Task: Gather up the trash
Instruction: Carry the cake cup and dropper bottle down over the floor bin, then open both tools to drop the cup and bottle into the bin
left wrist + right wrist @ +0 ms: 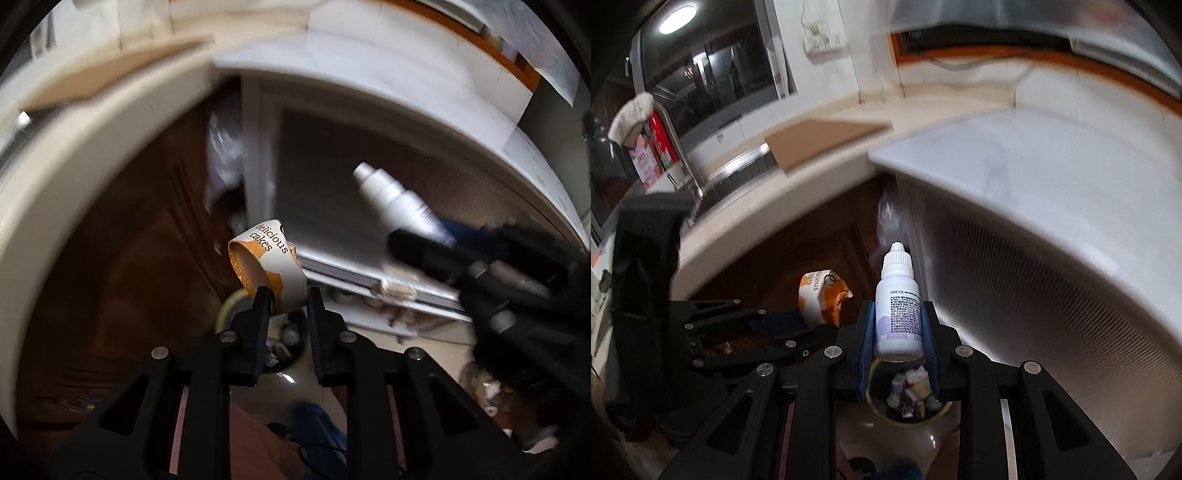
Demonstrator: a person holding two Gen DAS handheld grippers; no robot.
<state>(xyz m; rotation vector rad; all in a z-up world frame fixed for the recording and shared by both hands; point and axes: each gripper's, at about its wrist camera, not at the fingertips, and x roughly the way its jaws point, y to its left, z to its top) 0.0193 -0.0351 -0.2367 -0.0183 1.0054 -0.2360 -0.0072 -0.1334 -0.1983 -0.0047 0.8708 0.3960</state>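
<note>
Two tools are loaded above the bin (882, 406): left tool (288, 295) clamps the cake cup (266, 266), right tool (897, 325) clamps the dropper bottle (897, 314). Off-centre release risks missing the bin.

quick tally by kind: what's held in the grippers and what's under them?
Paper cake cup: 1, in left gripper
White dropper bottle: 1, in right gripper
Trash bin: 1, below, already holding scraps
Total: 3
</note>
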